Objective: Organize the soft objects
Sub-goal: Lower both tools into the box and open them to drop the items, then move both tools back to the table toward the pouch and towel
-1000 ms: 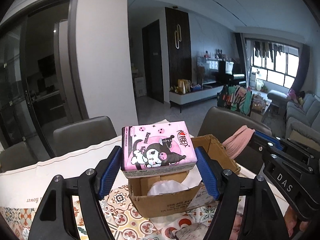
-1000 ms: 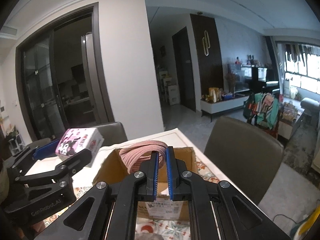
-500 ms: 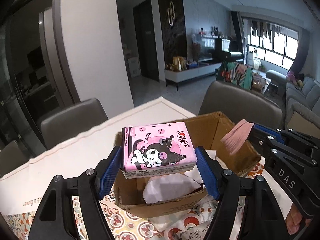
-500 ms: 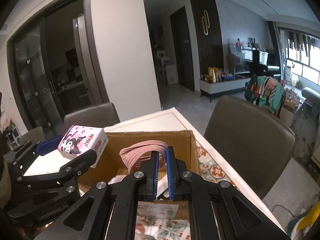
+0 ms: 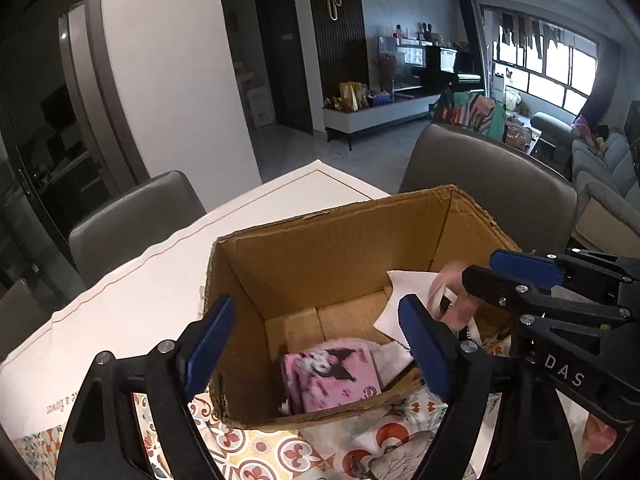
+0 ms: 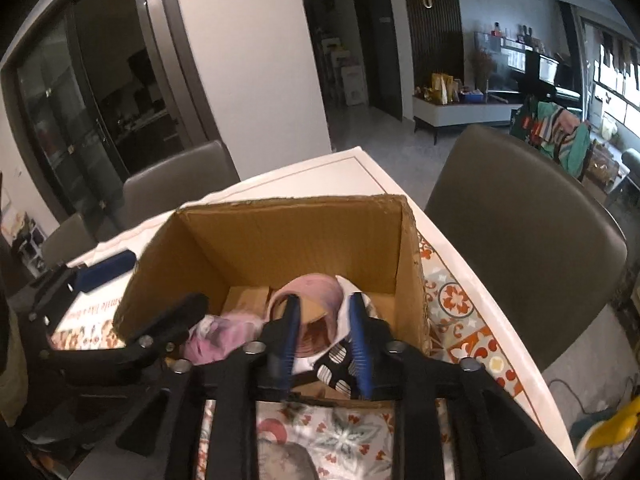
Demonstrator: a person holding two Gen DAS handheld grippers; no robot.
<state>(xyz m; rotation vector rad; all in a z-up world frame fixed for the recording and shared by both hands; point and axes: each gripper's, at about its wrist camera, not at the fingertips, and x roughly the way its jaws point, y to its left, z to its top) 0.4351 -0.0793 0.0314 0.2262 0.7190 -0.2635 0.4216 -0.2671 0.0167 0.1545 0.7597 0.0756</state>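
Tablecloth (image 5: 256,446) bears box (image 5: 332,240); only right view shows band (image 6: 320,292).

Residential apartment, open dining and living area. Indicated by padded dining chairs (image 5: 486,168) around a white table (image 5: 132,280) with patterned cloth (image 6: 460,304), grey sofa (image 5: 600,168), piano (image 5: 448,66), clothes rack (image 5: 476,108), dark entry door (image 5: 284,52).

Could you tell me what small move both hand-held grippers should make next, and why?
Probably lift both straight up out of the cardboard box. The left hand-held gripper is open with the pink tissue pack lying on the box floor, and the right hand-held gripper is open around the pink fabric roll, so both items look released.
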